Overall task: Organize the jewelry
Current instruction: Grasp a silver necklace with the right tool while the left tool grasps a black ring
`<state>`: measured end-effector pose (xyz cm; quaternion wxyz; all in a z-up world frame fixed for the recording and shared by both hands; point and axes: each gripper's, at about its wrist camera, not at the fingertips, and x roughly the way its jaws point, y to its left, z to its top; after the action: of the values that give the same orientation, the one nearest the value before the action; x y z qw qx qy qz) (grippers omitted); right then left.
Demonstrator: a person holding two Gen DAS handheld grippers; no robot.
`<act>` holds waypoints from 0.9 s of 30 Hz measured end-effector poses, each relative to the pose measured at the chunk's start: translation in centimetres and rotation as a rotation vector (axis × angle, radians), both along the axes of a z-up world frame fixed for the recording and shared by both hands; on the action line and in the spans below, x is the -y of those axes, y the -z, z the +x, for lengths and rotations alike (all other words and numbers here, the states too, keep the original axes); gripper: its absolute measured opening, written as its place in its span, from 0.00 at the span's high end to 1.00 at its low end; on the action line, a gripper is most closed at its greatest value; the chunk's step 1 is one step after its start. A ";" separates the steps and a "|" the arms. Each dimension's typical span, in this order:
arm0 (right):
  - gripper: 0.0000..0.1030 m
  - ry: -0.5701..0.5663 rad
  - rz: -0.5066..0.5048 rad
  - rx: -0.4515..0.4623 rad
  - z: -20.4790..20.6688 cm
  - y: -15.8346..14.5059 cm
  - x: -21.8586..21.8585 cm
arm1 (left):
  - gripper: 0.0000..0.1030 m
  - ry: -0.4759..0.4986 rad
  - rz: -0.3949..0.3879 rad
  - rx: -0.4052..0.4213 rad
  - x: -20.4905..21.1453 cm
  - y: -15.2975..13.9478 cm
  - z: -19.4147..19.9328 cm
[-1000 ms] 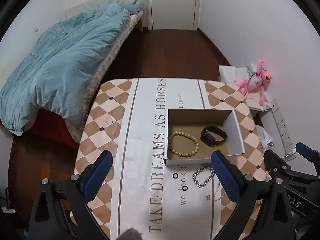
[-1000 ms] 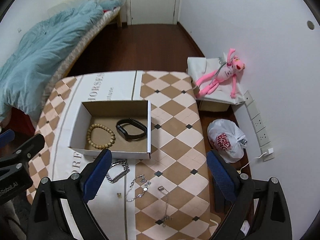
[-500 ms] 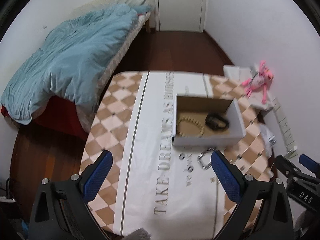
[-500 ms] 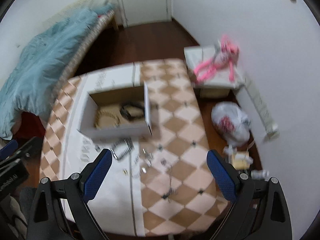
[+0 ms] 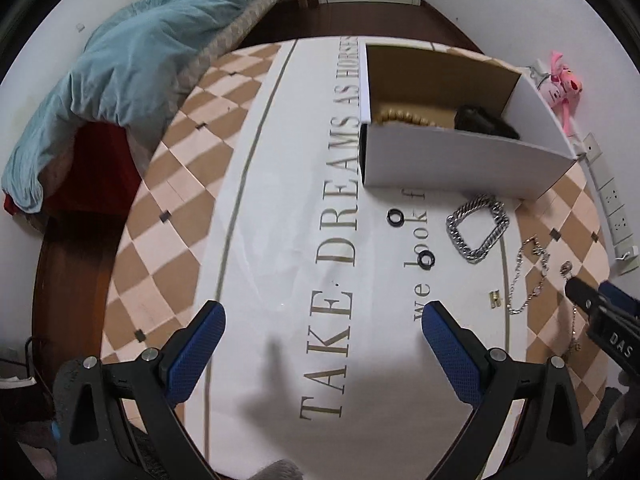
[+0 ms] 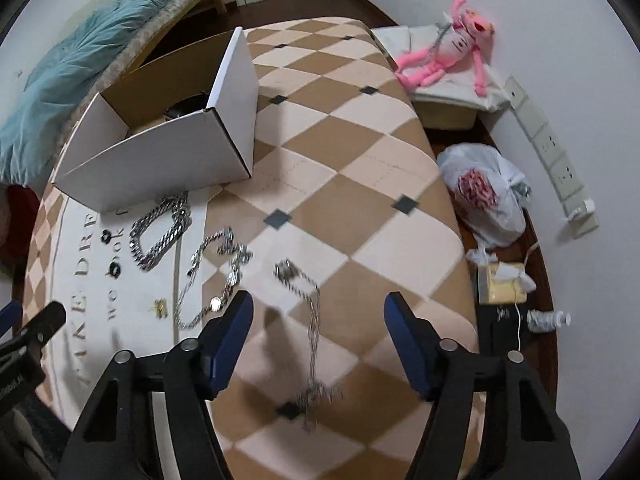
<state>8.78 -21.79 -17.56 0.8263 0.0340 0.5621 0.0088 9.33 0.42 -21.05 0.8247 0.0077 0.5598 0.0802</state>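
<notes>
Jewelry is lying in two groups on the tablecloth [image 5: 280, 240]: a wooden bead bracelet [image 5: 404, 115] and a black band [image 5: 484, 120] are already sitting inside the open cardboard box [image 5: 460, 156], while the loose pieces are waiting on the cloth just near of it. Closest to the box's near wall, a heavy silver chain bracelet [image 6: 160, 228] is resting in a loop, with two small black rings [image 5: 396, 216] to its left and a thinner silver chain [image 6: 216, 276] trailing to its right. A fine necklace [image 6: 312, 320] is stretching toward the near edge, blurred, so its clasp cannot be made out. The right gripper [image 6: 318, 316] is hanging directly over that necklace with its jaws spread wide and nothing between them, probably lining up to pinch it. The left gripper [image 5: 322, 320] is hovering over bare cloth, likewise spread and empty, likely keeping out of the way. A tiny gold piece [image 6: 161, 307] is lying beside the thin chain.
</notes>
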 end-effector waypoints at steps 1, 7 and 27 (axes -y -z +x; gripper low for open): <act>0.33 -0.008 0.001 0.009 0.2 0.5 -0.2 | 0.02 0.001 -0.001 -0.003 0.1 0.3 0.1; 0.81 -0.047 -0.036 0.079 1.3 1.2 -1.6 | 0.02 0.016 -0.014 -0.006 0.9 0.6 1.3; 0.89 0.067 0.044 0.102 1.6 -0.5 1.4 | 0.51 0.265 -0.064 -0.030 7.3 2.8 7.0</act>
<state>10.41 -23.24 -17.10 0.8528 0.0706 0.5173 -0.0049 16.32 -6.92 -23.90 0.8193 0.0564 0.5686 -0.0472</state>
